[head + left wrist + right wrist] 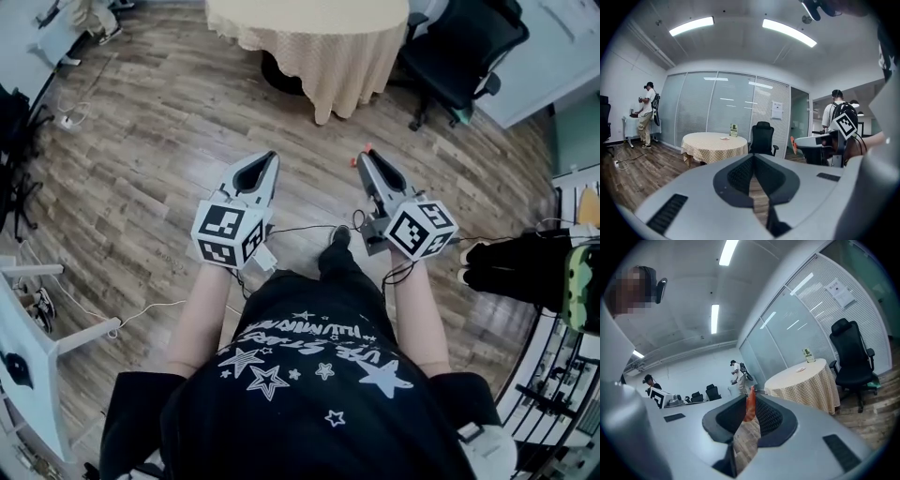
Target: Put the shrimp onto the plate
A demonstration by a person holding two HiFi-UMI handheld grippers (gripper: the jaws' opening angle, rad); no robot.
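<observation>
Head view's top edge cuts the round desk (pixel 309 47), so its top isn't seen there. In both gripper views the plate (pixel 724 138) is too small to tell what's on it, & the sign (pixel 733 130) print is unreadable. Shrimp (pixel 750 406): only an orange sliver shows btwn the right claw (pixel 749 392) jaws.

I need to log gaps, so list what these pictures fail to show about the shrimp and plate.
- shrimp: right gripper view, only an orange sliver shows; jaws of the right gripper hide the rest.
- plate: gripper views, too small for contents; head view, top edge cuts the table top.
</observation>
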